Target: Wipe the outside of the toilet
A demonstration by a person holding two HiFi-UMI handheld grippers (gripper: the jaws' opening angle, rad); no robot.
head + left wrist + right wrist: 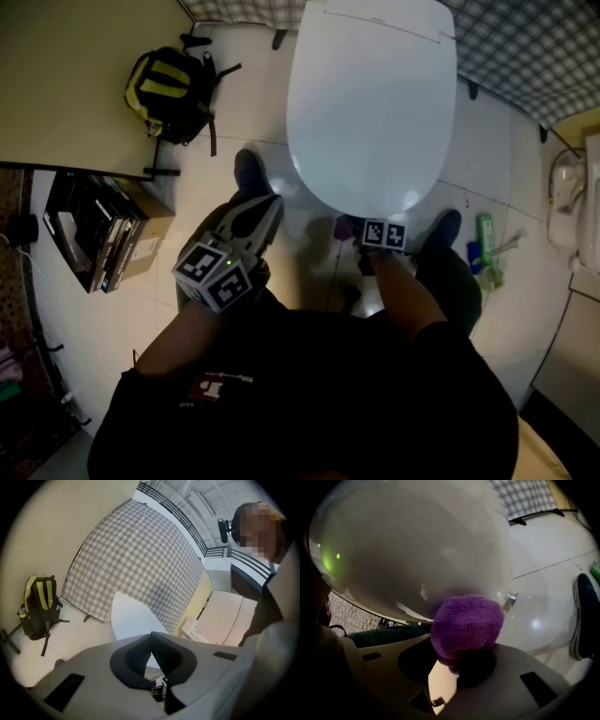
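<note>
Right gripper (459, 657): jaws clamped on purple cloth (466, 623), frame centre, against toilet (417, 545) bowl. Left gripper (151, 638): jaws closed together, nothing between.

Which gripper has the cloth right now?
The right gripper: its jaws are shut on the purple cloth, up at the toilet. The left gripper is shut with nothing between its jaws.
</note>
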